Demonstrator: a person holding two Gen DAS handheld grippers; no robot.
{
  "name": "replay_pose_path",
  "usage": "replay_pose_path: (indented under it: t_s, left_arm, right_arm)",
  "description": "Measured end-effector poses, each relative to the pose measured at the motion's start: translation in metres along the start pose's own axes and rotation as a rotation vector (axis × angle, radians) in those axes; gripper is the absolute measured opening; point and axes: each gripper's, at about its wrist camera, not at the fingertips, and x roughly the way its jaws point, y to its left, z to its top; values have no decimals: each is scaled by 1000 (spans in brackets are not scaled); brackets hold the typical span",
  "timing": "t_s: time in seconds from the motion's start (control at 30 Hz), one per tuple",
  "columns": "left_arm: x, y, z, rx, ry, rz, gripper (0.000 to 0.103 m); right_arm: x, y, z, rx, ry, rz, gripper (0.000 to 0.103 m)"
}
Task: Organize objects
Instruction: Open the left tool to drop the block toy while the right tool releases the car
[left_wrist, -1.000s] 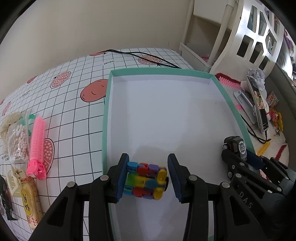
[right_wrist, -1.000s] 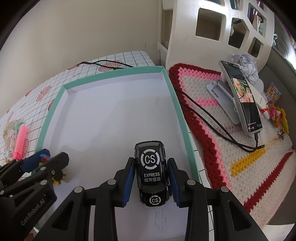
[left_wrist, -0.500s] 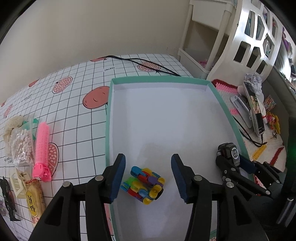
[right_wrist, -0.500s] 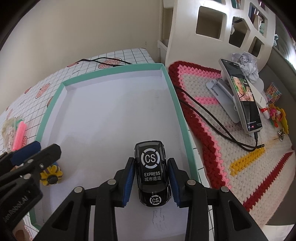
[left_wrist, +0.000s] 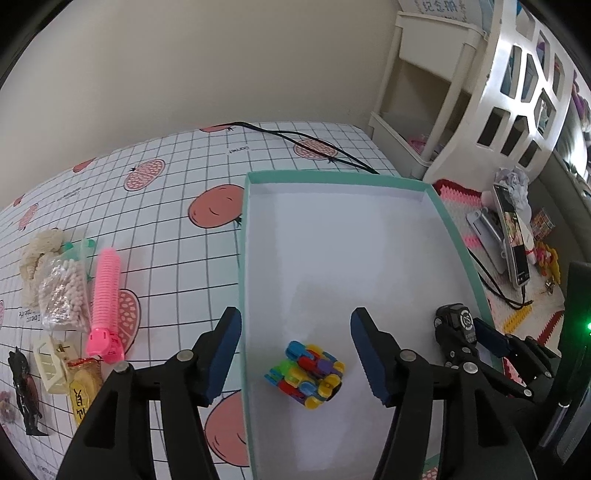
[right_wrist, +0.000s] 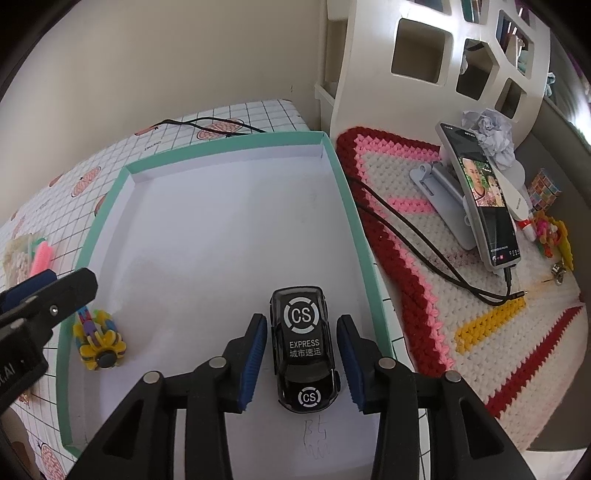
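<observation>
A multicoloured link toy (left_wrist: 304, 373) lies loose on the white floor of the teal-rimmed tray (left_wrist: 242, 258), near its front left corner. My left gripper (left_wrist: 294, 312) hovers over the toy, open, with both pads well clear of it. The right wrist view shows the same toy (right_wrist: 98, 345) below the left gripper (right_wrist: 44, 291). A black toy car (right_wrist: 303, 347) marked "CS EXPRESS" sits between the blue pads of my right gripper (right_wrist: 299, 317), which is shut on it by the tray's right wall (right_wrist: 354, 221). In the left wrist view the car (left_wrist: 452, 321) is at the right gripper's (left_wrist: 461, 332) tip.
Left of the tray on the checked cloth lie a pink hair roller (left_wrist: 105, 291), a bag of cotton swabs (left_wrist: 62, 291), a white clip (left_wrist: 50, 363), a snack packet (left_wrist: 83, 391) and a dark figure (left_wrist: 24, 387). Right of it: crochet mat (right_wrist: 406, 229), phone on stand (right_wrist: 480, 206), black cable (right_wrist: 424, 243).
My left gripper opened, let go of the multicoloured toy and drew back and up; the toy now lies on the tray floor. The right gripper and the car barely moved.
</observation>
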Motion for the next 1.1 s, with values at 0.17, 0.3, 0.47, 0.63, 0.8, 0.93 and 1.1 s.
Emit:
replay_pose_path:
  t_s: [0.17, 0.3, 0.47, 0.63, 0.8, 0.93, 1.1]
  left_arm:
    - [-3, 6, 0, -21, -8, 8, 71]
    - [-5, 12, 2, -44, -24, 22, 77]
    - [-8, 24, 3, -75, -60, 75, 93]
    - [-8, 37, 3, -115, -63, 130, 96]
    - [-7, 48, 2, -148, -54, 157, 97]
    - [-5, 52, 1, -159, -40, 160, 98]
    - [-7, 57, 3, -165, -42, 167, 98]
  right_arm:
    - [-5, 2, 3, -5, -19, 1, 43]
    - [-9, 4, 4, -3, -37, 4, 43]
    - [-13, 3, 5, 13, -65, 10, 65]
    - [-16, 1, 7, 39, -83, 20, 75]
    - [-16, 2, 5, 46, -84, 28, 85]
    - [-16, 2, 5, 52, -86, 32, 95]
    - [-17, 5, 5, 51, -90, 37, 102]
